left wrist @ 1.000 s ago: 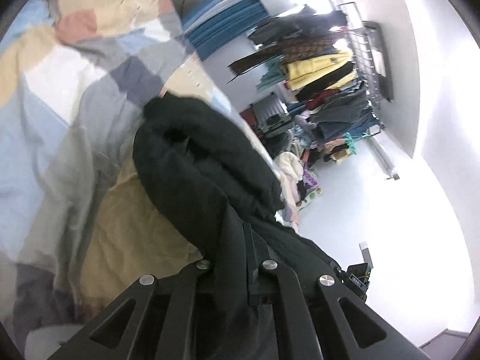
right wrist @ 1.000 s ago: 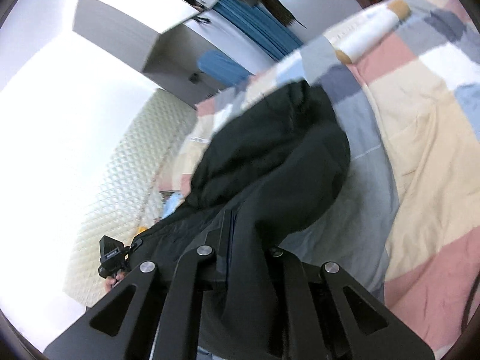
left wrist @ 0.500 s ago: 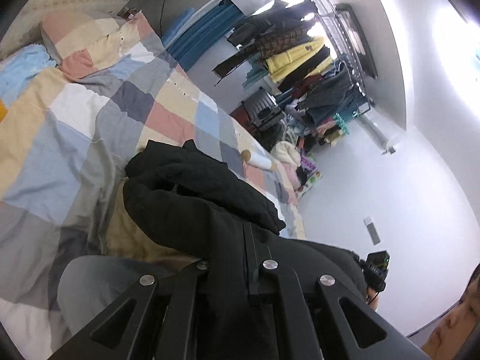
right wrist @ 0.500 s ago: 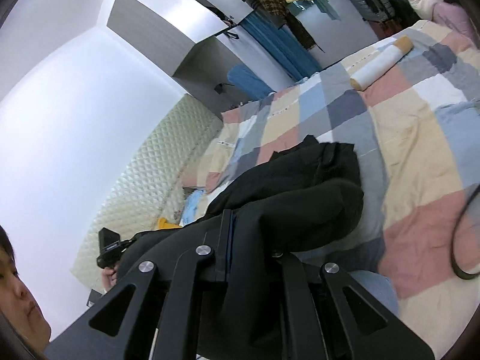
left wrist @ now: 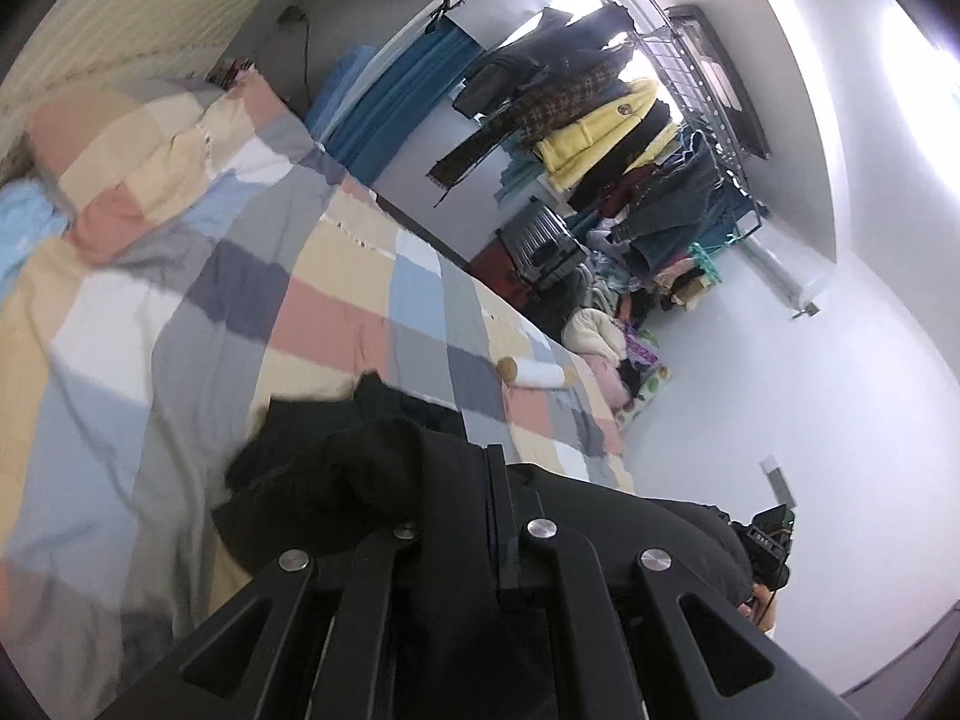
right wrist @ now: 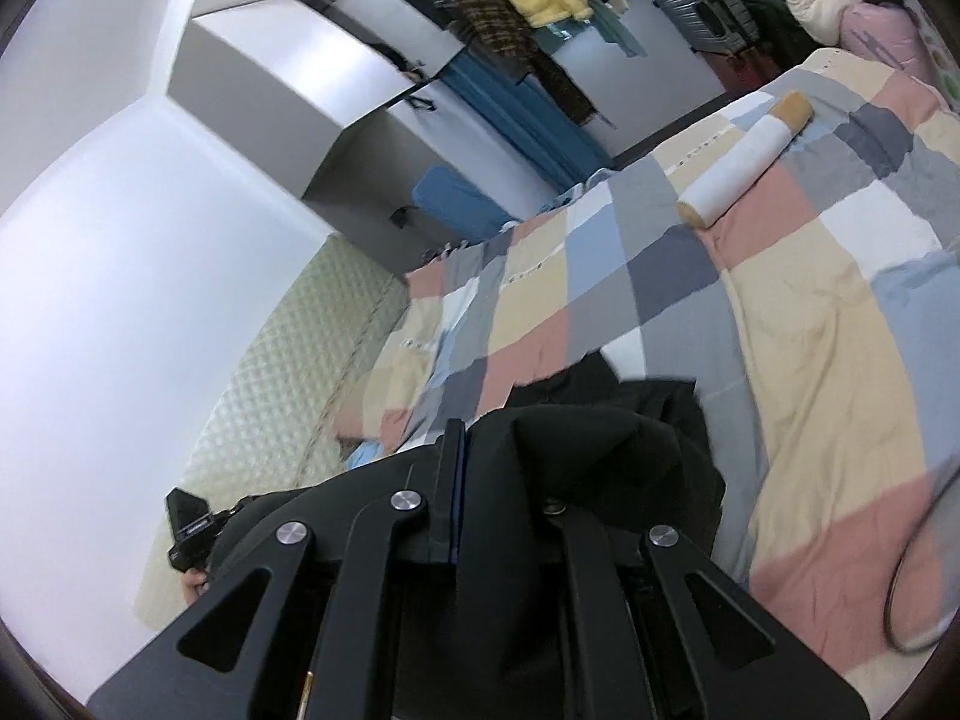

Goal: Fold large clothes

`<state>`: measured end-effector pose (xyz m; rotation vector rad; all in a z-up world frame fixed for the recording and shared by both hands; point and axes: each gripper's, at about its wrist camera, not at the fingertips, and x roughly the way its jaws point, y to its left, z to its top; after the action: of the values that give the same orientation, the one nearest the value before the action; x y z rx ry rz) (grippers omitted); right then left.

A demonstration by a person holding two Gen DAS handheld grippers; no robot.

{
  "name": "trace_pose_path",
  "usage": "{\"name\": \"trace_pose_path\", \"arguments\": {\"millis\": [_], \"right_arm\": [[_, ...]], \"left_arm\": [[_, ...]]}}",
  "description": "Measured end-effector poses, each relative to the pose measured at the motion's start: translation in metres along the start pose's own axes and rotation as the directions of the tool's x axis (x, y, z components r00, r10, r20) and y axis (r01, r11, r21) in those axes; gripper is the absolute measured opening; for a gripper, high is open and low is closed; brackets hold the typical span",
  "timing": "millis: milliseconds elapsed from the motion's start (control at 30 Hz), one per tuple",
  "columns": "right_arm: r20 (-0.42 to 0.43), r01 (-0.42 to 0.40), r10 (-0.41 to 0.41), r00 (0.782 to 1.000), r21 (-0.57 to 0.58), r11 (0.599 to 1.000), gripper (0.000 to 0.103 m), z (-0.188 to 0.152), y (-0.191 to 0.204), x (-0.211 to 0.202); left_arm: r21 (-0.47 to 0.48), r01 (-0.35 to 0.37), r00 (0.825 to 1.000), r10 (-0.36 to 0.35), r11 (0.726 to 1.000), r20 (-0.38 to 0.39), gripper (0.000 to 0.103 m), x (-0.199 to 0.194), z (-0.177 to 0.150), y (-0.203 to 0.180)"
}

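Currently both tools pinched onto black garment (left wrist: 336,480): left gripper (left wrist: 495,480) and right gripper (right wrist: 456,462) each clamp fabric edge, holding it raised above checkered bedspread (right wrist: 810,312). Judged purpose: spread garment between two grips, ready for laying flat.
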<state>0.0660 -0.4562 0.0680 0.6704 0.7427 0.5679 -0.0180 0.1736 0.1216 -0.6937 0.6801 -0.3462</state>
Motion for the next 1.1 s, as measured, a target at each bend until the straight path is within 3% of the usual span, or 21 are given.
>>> {"name": "trace_pose_path", "arguments": {"millis": [167, 300, 400, 533, 700, 800, 967, 1100], "right_arm": [[0.003, 0.085, -0.085, 0.996, -0.003, 0.996, 0.009, 0.048, -0.006, 0.043], [-0.043, 0.197, -0.198, 0.979, -0.028, 0.98, 0.009, 0.075, -0.021, 0.091], [-0.08, 0.275, -0.274, 0.958, -0.001, 0.961, 0.009, 0.085, -0.044, 0.129], [-0.116, 0.388, -0.39, 0.914, -0.036, 0.921, 0.009, 0.083, -0.068, 0.177], [-0.13, 0.48, -0.499, 0.857, -0.154, 0.864, 0.008, 0.067, -0.097, 0.231], [-0.14, 0.494, -0.519, 0.843, -0.179, 0.851, 0.008, 0.056, -0.115, 0.255], [-0.157, 0.495, -0.518, 0.841, -0.162, 0.854, 0.007, 0.045, -0.137, 0.278], [-0.155, 0.471, -0.484, 0.861, -0.115, 0.875, 0.007, 0.032, -0.149, 0.28]], "left_arm": [[0.038, -0.104, 0.994, 0.104, 0.994, 0.018, 0.005, 0.047, 0.046, -0.006], [0.012, -0.21, 0.978, 0.21, 0.978, -0.004, 0.005, 0.096, 0.07, 0.006], [0.026, -0.31, 0.95, 0.31, 0.95, -0.022, 0.005, 0.138, 0.079, 0.019], [0.073, -0.442, 0.892, 0.447, 0.894, -0.064, 0.006, 0.196, 0.077, 0.039], [0.068, -0.489, 0.861, 0.494, 0.87, -0.121, 0.007, 0.246, 0.07, 0.077], [0.039, -0.497, 0.855, 0.497, 0.867, -0.148, 0.007, 0.27, 0.062, 0.098], [0.086, -0.523, 0.827, 0.529, 0.848, -0.19, 0.007, 0.305, 0.05, 0.111], [0.078, -0.508, 0.837, 0.512, 0.858, -0.194, 0.007, 0.309, 0.042, 0.116]]}}
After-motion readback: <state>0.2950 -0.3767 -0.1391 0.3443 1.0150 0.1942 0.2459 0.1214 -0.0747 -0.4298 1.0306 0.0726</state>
